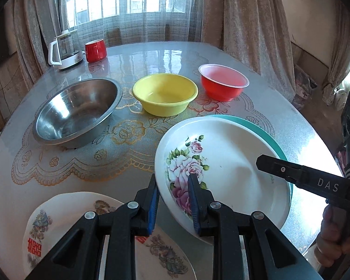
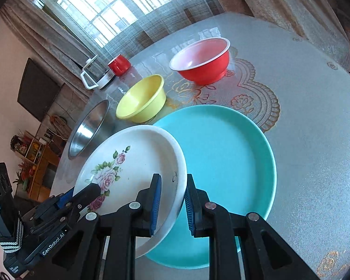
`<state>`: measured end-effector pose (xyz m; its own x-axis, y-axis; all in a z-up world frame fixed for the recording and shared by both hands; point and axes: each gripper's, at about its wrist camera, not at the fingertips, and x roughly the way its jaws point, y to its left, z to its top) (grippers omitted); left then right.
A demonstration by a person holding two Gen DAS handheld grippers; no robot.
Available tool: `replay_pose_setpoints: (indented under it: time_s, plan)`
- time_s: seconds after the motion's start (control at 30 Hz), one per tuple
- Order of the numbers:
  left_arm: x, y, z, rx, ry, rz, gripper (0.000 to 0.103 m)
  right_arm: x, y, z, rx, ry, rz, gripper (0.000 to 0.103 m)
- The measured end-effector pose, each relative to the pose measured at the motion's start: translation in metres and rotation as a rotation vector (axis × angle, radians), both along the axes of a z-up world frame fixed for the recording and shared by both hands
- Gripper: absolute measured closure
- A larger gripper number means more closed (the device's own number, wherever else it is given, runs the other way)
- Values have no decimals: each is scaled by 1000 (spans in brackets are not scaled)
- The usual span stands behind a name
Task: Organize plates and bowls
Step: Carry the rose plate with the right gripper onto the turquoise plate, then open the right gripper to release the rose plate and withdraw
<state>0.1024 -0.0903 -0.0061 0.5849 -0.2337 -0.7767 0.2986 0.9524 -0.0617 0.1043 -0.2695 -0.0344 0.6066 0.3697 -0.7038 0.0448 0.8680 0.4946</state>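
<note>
Both grippers have the white rose plate [image 1: 221,163] pinched by its rim: left gripper [image 1: 173,200] on the near-left edge, right gripper [image 2: 172,200] on the right edge. It's tilted over the teal plate [image 2: 233,158], with the steel bowl [image 1: 77,114], yellow bowl [image 1: 164,95] and red bowl [image 1: 222,82] lined up farther back.
</note>
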Motion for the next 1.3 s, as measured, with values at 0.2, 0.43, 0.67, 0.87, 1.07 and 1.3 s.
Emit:
replay_pose_setpoints:
  time_s: [0.2, 0.43, 0.67, 0.87, 1.07, 1.3]
  plan:
    - [10, -22, -12, 17, 39, -29, 79, 0, -15, -5, -76, 9, -50, 81]
    - [15, -30, -24, 36, 86, -21, 79, 3, -6, -11, -274, 6, -54, 81]
    - [11, -32, -19, 72, 40, -16, 79, 3, 1, -12, -357, -10, -63, 81]
    - [2, -29, -12, 72, 3, -9, 77, 0, 0, -10, -349, -15, -62, 79]
    - [-11, -23, -5, 58, -31, -11, 77, -4, 3, -7, -342, -28, -61, 71]
    - [-21, -11, 3, 35, -49, 9, 75, -9, 5, 0, -332, -55, -67, 63]
